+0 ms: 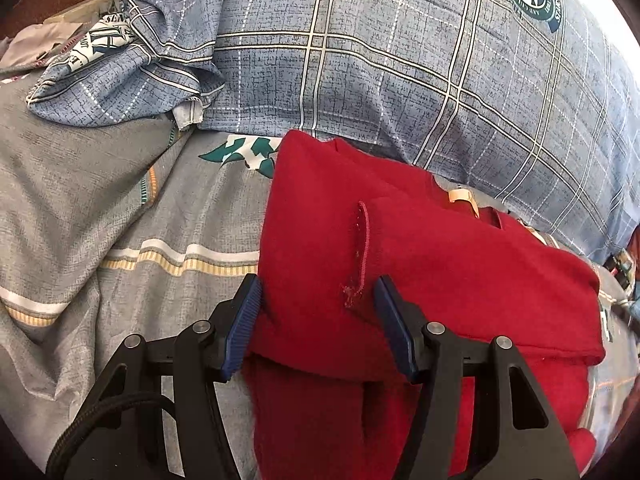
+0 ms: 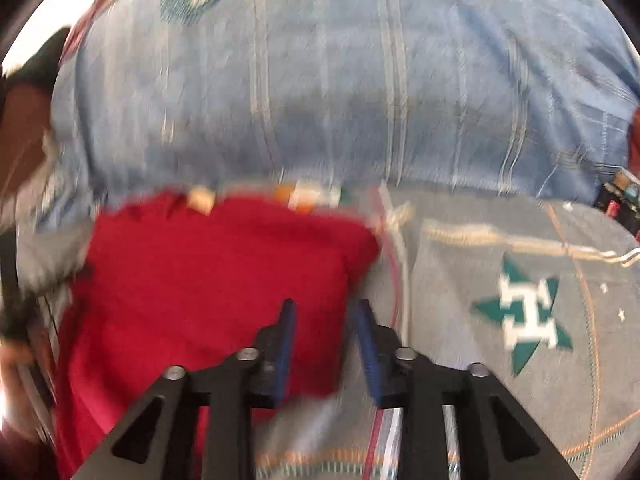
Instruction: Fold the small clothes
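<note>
Jaws spread wide, my left gripper (image 1: 318,300) straddles the red garment (image 1: 420,248) below the pillow (image 1: 400,60); my right gripper (image 2: 326,312) gapes empty at its edge.

garment (image 1: 420,264): solid red
pillow (image 1: 400,60): blue with white and cream plaid lines, green round emblem
bedsheet (image 1: 100,216): grey, cream stripes, green star motif
fingers (image 1: 244,320): blue pads
</note>
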